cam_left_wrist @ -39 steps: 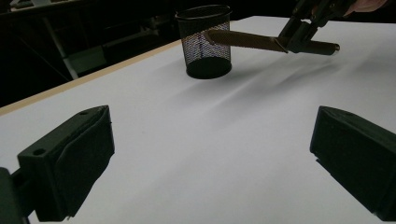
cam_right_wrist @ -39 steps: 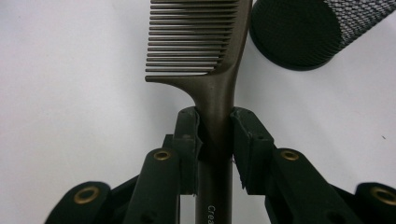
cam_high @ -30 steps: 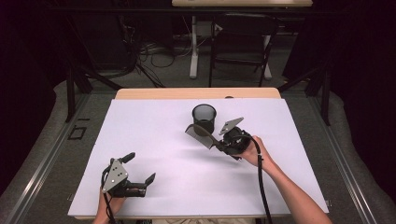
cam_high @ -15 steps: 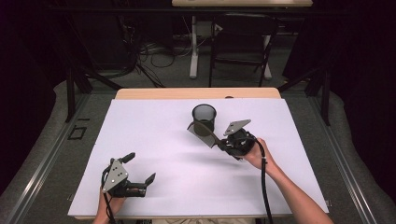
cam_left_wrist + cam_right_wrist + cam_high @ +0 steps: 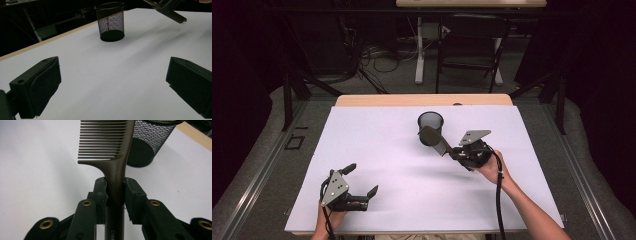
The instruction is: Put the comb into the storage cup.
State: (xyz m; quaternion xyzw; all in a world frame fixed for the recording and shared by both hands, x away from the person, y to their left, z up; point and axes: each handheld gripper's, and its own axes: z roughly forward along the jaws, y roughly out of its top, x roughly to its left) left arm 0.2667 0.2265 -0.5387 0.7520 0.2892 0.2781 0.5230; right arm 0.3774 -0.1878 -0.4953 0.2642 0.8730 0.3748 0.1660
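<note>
A dark brown comb is held by its handle in my right gripper, teeth end pointing away. In the high view the comb hangs tilted above the table, right in front of a black mesh cup, with the right gripper shut on it. The cup stands upright just beyond the comb's teeth. My left gripper rests open near the table's front left, with nothing between its jaws. From the left gripper view, the cup is far ahead and the comb's end shows at upper right.
The table is covered by a white sheet, with a bare wooden strip along the far edge. Dark floor, cables and table legs lie beyond the far edge.
My right gripper has shifted slightly to the right with the comb still in it. The left gripper has stayed put.
</note>
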